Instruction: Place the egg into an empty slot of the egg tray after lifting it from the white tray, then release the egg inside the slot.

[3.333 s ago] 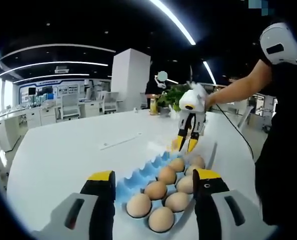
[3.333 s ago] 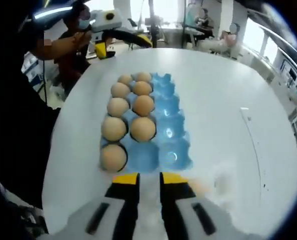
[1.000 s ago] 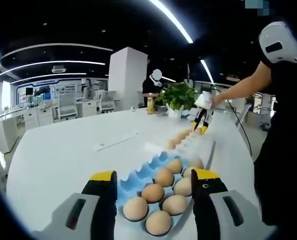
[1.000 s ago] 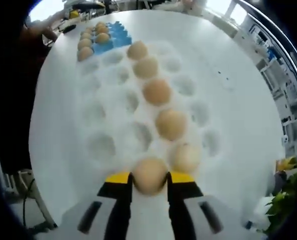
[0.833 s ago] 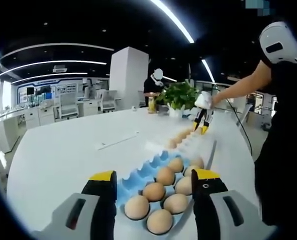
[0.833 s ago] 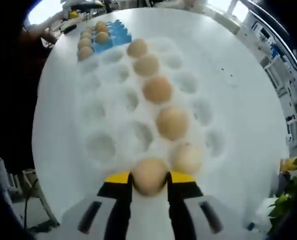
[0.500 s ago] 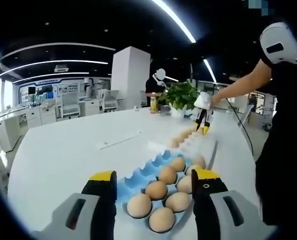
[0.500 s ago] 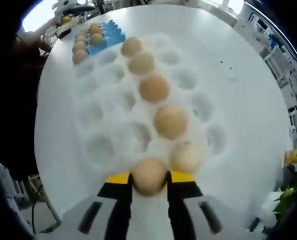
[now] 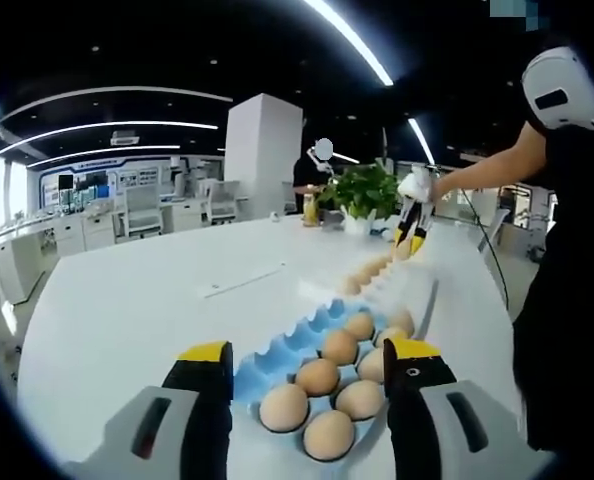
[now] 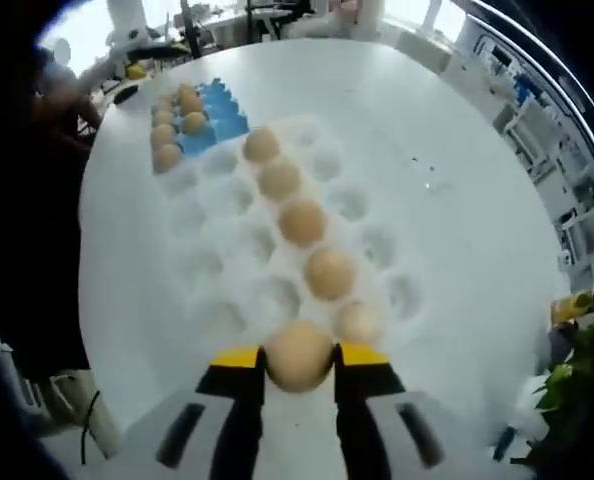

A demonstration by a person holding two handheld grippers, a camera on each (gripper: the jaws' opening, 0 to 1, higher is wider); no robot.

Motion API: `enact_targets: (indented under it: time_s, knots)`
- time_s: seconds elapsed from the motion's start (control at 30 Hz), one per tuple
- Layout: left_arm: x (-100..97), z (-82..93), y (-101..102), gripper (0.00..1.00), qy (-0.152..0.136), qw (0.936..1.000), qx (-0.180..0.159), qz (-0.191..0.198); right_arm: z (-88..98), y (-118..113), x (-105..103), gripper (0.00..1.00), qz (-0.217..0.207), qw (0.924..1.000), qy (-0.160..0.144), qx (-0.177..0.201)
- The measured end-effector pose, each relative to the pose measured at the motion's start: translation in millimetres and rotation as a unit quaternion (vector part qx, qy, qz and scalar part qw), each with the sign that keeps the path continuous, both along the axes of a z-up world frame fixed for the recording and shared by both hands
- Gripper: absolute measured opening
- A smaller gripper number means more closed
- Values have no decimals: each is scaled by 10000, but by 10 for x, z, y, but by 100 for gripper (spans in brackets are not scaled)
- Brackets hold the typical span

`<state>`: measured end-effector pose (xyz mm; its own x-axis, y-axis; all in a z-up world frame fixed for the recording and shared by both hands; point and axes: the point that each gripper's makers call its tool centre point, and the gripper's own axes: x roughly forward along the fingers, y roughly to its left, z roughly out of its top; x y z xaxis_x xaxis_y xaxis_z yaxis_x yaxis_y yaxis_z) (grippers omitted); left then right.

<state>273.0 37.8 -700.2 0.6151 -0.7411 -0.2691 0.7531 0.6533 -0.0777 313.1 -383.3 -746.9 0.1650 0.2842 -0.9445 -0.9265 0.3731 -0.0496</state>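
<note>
Now your right gripper [image 10: 299,362] pinches the egg [image 10: 298,356] above the white tray [image 10: 202,262]; left gripper [image 9: 305,372] spread over the blue egg tray [image 9: 277,353]; squeeze harder and the shell may crack.

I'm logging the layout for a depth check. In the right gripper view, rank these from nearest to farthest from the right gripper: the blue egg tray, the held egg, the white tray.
1. The held egg, between the right gripper jaws.
2. The white tray, spread just beyond the jaws.
3. The blue egg tray, past the white tray's far end, upper left.
</note>
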Motion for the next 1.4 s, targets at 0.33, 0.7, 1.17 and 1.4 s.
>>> enact_targets:
  time_s: [0.33, 0.7, 1.17, 1.4]
  knots:
    - [-12, 1, -21, 61, 13, 10000, -28, -30, -16, 232, -24, 27, 276, 9996, 56, 55]
    - [-23, -2, 8, 61, -7, 10000, -36, -14, -31, 514, -29, 27, 613, 9980, 72, 131]
    - [-15, 14, 11, 61, -28, 10000, -26, -15, -17, 974, -43, 27, 1108, 9932, 61, 356]
    - [-11, 11, 15, 61, -15, 10000, -28, -20, -32, 1196, -23, 27, 1298, 9904, 75, 479]
